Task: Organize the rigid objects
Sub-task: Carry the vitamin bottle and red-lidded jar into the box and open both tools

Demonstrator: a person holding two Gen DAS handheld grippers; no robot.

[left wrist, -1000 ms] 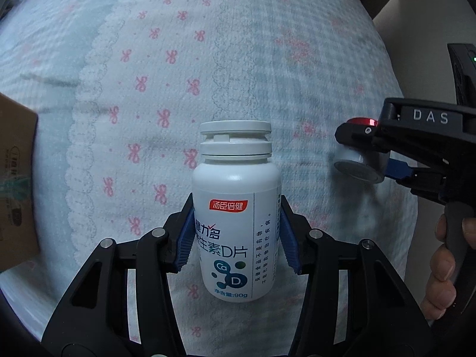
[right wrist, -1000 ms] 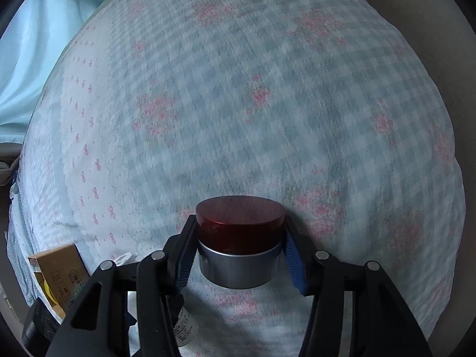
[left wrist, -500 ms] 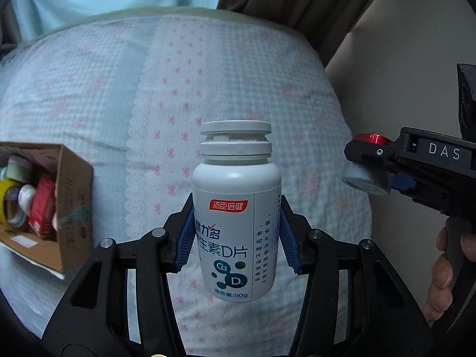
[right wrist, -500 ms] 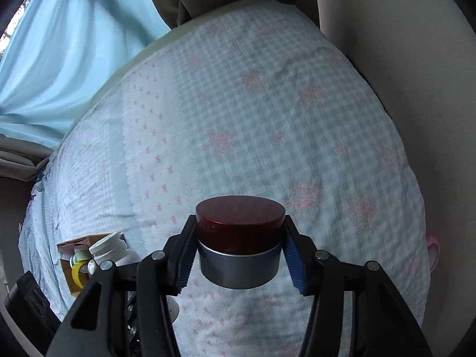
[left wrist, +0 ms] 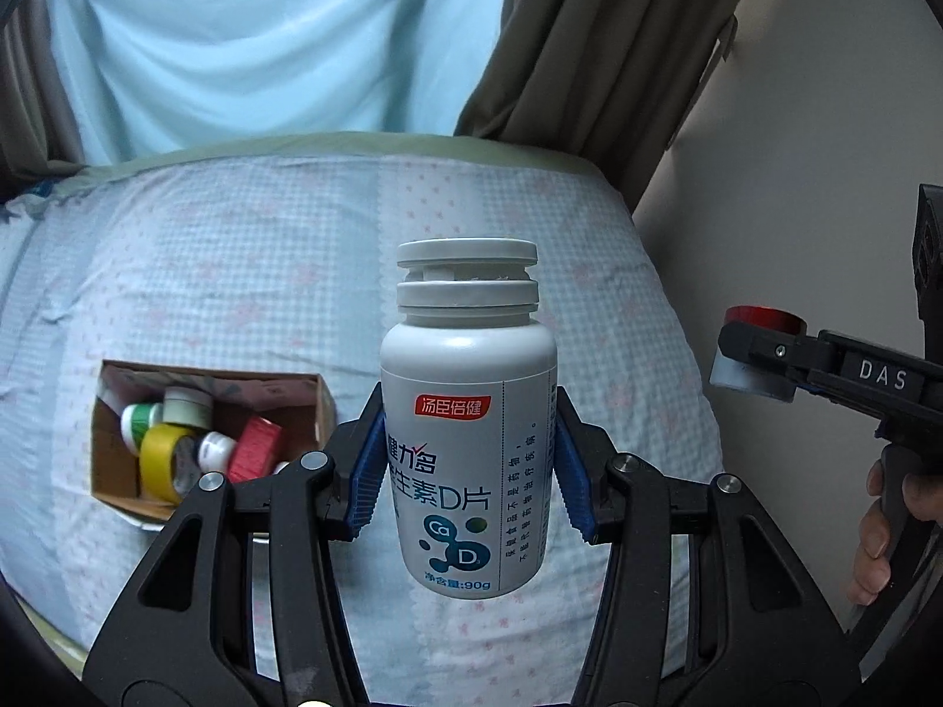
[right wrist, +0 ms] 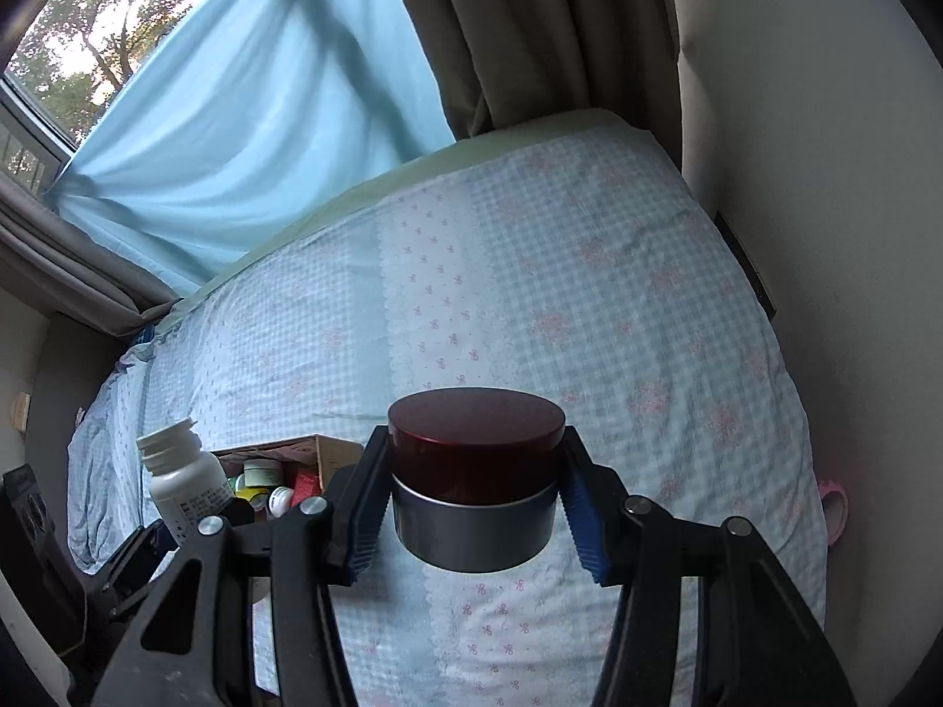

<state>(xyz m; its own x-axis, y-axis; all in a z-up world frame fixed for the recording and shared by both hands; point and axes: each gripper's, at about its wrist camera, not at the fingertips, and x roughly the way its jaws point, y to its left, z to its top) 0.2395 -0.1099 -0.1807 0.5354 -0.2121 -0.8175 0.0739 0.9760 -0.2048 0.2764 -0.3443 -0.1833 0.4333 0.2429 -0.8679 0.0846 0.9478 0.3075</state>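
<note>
Gripping an upright white supplement bottle between its blue pads, the left gripper holds it in the air above a bed covered in a blue checked sheet. At about nine o'clock from the bottle, an open cardboard box rests on the sheet, holding a yellow tape roll, small jars and a red item. The right gripper is clamped on a round tin with a dark red lid, also held above the sheet, with the box at its nine o'clock.
</note>
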